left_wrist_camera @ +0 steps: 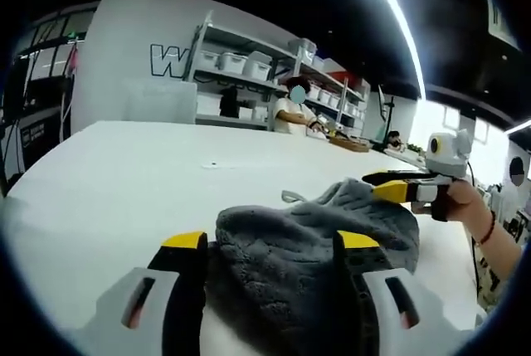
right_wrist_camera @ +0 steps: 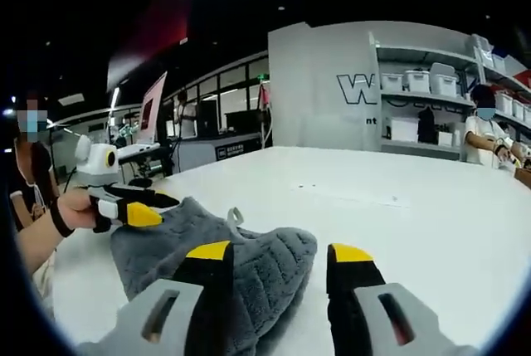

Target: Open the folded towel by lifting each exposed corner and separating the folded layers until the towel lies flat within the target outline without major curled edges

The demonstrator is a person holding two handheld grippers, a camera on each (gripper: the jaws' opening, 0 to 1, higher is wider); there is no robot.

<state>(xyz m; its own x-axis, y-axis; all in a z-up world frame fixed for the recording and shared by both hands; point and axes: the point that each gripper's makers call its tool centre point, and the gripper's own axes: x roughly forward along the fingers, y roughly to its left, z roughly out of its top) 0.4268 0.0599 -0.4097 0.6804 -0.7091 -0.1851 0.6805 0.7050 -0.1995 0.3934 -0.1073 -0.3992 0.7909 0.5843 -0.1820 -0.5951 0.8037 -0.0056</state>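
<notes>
White counter (left_wrist_camera: 124,182) carrying one grey towel (left_wrist_camera: 307,256), bunched. Left claw (left_wrist_camera: 274,244) spread, straddling the towel; right claw (right_wrist_camera: 278,255) spread, towel against one jaw. Wall lettering reads "W" (right_wrist_camera: 355,89).

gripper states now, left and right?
Left tool: open, jaws straddling the grey towel.
Right tool: open, holding nothing; towel under its left jaw.

A grey towel (left_wrist_camera: 319,244) lies bunched on the white table (left_wrist_camera: 124,198) between the left hand-held gripper's (left_wrist_camera: 272,244) spread jaws.

Towel (left_wrist_camera: 315,248) on table (left_wrist_camera: 124,190) (shelves (left_wrist_camera: 249,65) behind)
</notes>
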